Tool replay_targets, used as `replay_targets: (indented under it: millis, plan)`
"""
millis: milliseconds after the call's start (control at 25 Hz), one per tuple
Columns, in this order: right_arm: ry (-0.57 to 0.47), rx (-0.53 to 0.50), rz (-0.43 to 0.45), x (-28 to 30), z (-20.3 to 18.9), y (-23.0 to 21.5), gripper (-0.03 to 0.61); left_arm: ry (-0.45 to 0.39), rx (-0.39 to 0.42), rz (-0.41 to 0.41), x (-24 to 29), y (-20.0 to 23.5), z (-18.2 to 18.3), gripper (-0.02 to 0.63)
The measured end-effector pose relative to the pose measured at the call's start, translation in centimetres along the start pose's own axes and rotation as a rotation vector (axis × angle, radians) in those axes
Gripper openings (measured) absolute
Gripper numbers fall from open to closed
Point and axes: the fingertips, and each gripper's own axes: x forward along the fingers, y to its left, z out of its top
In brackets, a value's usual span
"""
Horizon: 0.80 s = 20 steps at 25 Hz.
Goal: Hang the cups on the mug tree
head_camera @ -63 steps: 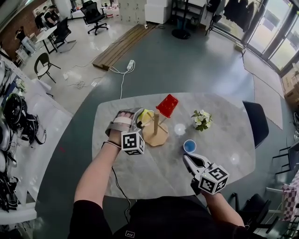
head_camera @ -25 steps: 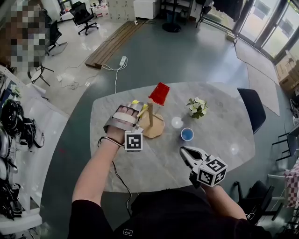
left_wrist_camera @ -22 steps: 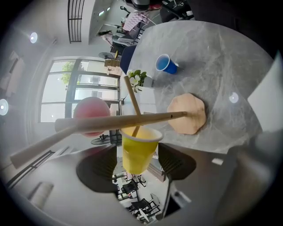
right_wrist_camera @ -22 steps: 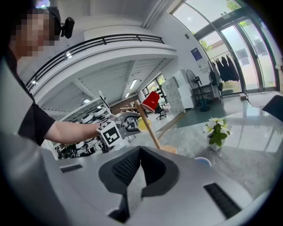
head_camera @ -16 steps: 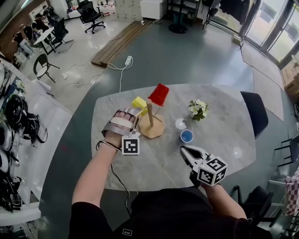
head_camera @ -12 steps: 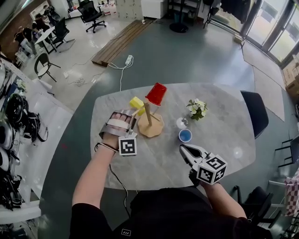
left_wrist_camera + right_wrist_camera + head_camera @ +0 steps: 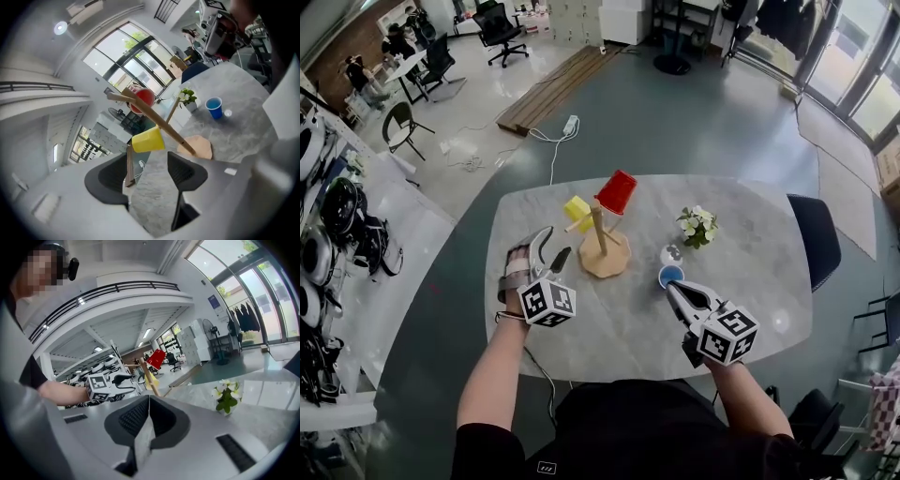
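The marble table (image 7: 619, 328) bears the wooden mug tree (image 7: 605, 253). The left gripper (image 7: 556, 244), jaws spread and empty, hovers beside it. The right gripper (image 7: 672, 289) is clenched on nothing (tips just beside the upright blue cup (image 7: 671, 276)). A red cup (image 7: 617, 191) and a yellow cup (image 7: 577, 208) hang on the tree's pegs.

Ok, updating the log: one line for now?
yellow cup, red cup: hung; blue cup: table; left hand-held gripper: open; right hand-held gripper: shut

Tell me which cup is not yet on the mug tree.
The blue cup, standing upright on the table right of the mug tree; the red cup and yellow cup both hang from its pegs.
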Motion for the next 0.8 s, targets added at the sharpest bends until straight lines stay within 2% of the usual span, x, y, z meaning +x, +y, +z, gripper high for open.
replay_targets:
  millis: [120, 280, 480, 600, 640, 720, 800]
  plan:
    - [0.002, -0.027, -0.004, 0.1, 0.4, -0.1, 0.012, -0.008, -0.139, -0.027, -0.8, -0.6, 0.1, 0.262]
    - [0.019, -0.07, -0.018, -0.1, 0.3, -0.5, 0.012, -0.027, -0.321, -0.082, -1.5, -2.8, 0.1, 0.205]
    - [0.067, -0.098, -0.045, -0.9, -1.2, -1.9, 0.014, -0.076, -0.579, -0.154, -2.4, -5.6, 1.6, 0.133]
    - [0.103, -0.115, -0.059, -0.9, -2.6, -2.9, 0.015, -0.12, -0.691, -0.189, -2.6, -6.5, 3.0, 0.084]
    - [0.115, -0.114, -0.066, -0.9, -3.1, -3.4, 0.026, -0.135, -0.72, -0.197, -2.5, -6.8, 3.5, 0.07]
    - [0.132, -0.103, -0.084, -0.8, -4.1, -4.5, 0.108, -0.16, -0.774, -0.208, -2.4, -7.4, 4.4, 0.052]
    - [0.141, -0.091, -0.109, -0.7, -5.0, -5.8, 0.137, -0.179, -0.817, -0.226, -2.1, -8.2, 5.2, 0.041]
